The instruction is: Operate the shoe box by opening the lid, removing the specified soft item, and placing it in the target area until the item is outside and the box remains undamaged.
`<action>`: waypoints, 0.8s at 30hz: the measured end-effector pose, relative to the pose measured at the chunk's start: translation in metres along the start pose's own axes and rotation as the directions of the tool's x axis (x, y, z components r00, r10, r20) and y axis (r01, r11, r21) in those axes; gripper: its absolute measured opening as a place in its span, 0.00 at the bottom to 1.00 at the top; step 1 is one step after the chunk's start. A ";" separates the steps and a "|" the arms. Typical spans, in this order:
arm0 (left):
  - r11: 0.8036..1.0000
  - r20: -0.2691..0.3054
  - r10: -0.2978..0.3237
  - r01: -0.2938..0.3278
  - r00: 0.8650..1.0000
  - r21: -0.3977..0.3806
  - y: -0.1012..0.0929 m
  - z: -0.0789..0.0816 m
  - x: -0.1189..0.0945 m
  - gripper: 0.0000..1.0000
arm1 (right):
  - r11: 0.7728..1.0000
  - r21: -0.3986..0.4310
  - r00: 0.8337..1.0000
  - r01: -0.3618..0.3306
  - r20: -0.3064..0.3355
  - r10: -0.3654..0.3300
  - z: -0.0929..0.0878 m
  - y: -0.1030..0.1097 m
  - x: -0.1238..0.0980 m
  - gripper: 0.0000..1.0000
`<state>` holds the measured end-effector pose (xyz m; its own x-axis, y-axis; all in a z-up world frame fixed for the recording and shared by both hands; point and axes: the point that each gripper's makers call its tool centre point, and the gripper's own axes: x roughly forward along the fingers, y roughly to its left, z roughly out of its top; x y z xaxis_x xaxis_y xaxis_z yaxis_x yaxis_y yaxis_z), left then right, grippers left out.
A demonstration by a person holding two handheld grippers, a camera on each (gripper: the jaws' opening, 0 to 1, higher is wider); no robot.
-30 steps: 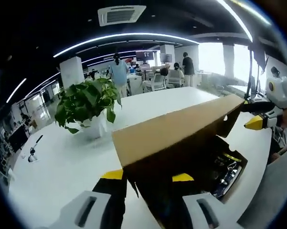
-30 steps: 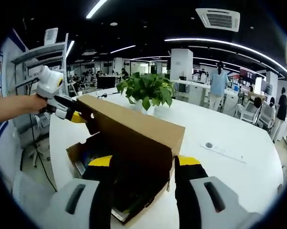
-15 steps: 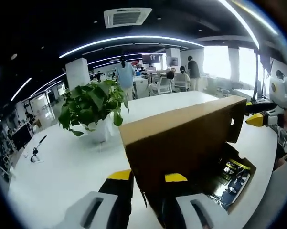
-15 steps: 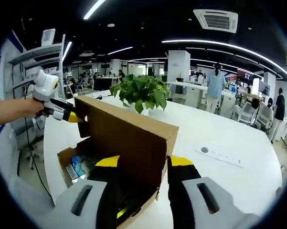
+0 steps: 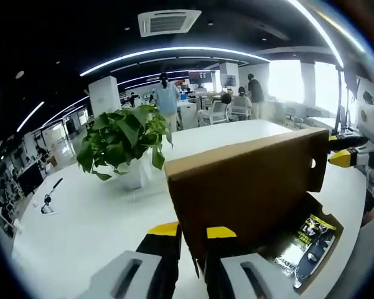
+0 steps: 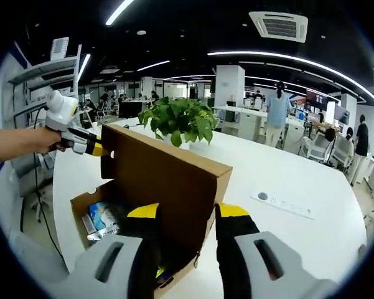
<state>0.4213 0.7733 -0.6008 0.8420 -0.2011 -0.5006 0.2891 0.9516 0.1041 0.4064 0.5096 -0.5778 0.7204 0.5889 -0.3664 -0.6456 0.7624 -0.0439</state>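
A cardboard shoe box [image 6: 96,208] is sitting on a white worktop [image 6: 299,237], its lid [image 6: 168,174] standing upright. The left tongs [image 5: 191,232] and right tongs [image 6: 187,210] are each pinching an end of the raised lid. Packaged items [image 6: 99,218] are lying inside the box. A potted plant [image 5: 121,140] is standing behind it.

big white table [image 5: 87,218], potted plant [image 5: 124,140] upper left, open cardboard shoe box [image 5: 249,187] sitting center-right, small power socket [image 6: 280,202] off right
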 end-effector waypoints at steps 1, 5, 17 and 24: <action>1.000 0.000 0.006 -0.006 1.000 0.001 0.001 0.000 0.001 0.09 | 1.000 0.000 1.000 0.002 0.001 -0.002 0.000 -0.001 0.000 0.30; 0.999 -0.002 0.031 -0.031 1.000 -0.038 0.008 0.001 0.004 0.03 | 1.000 0.013 1.000 0.008 0.007 -0.008 0.000 -0.004 0.002 0.31; 0.998 0.008 0.031 -0.030 0.999 -0.052 0.009 0.004 0.012 0.02 | 0.996 0.061 0.998 0.065 -0.020 -0.064 -0.019 -0.012 0.008 0.24; 0.998 0.011 0.030 -0.029 0.999 -0.060 0.010 0.005 0.019 0.02 | 0.993 0.065 0.992 0.096 -0.085 -0.090 -0.050 -0.017 0.007 0.17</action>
<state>0.4428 0.7783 -0.6053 0.8551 -0.1750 -0.4881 0.2364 0.9694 0.0666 0.4099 0.4874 -0.6264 0.7516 0.4929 -0.4384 -0.5556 0.8313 -0.0180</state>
